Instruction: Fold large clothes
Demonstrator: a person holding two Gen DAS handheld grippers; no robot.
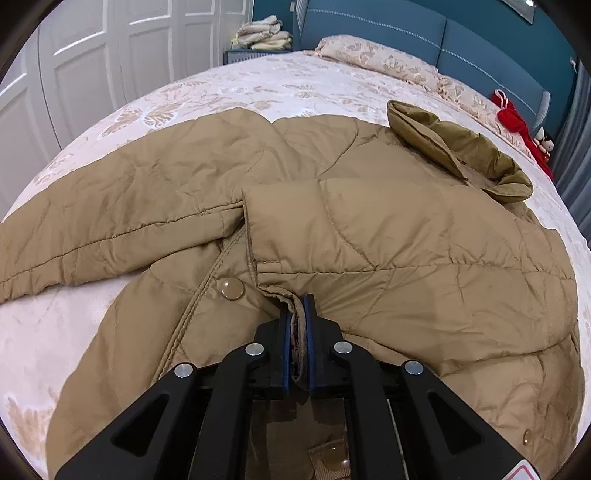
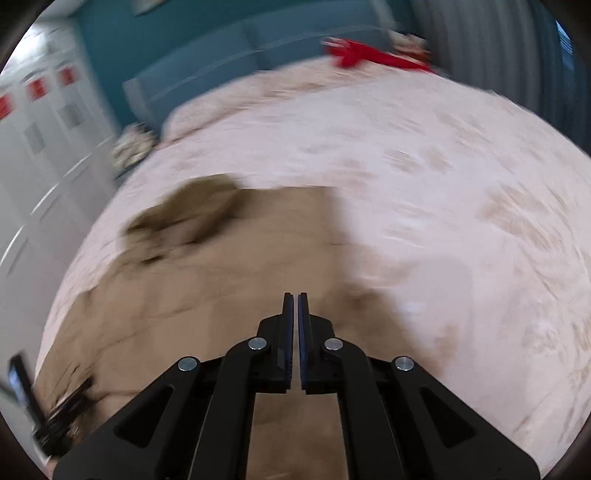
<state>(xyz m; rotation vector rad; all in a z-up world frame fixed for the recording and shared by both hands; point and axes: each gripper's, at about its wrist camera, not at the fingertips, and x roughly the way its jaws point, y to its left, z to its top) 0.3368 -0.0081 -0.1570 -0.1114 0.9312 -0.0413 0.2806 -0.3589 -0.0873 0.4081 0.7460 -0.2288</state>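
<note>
A tan quilted jacket (image 1: 369,229) lies spread on the bed, its hood (image 1: 461,151) at the far right and one sleeve (image 1: 110,221) stretched to the left. My left gripper (image 1: 299,306) is shut on the jacket's front edge, with fabric pinched between the blue pads. In the blurred right wrist view the jacket (image 2: 221,280) lies below and left. My right gripper (image 2: 295,299) is shut with nothing between its fingers, held above the jacket's right edge. My left gripper shows as a dark blur in that view (image 2: 55,417).
The bed (image 1: 295,85) has a pale floral cover and a pillow (image 1: 376,55) at the head. A red item (image 1: 513,118) lies at the far right edge. White wardrobe doors (image 1: 92,55) stand to the left, with a stack of linens (image 1: 264,33) on a bedside unit.
</note>
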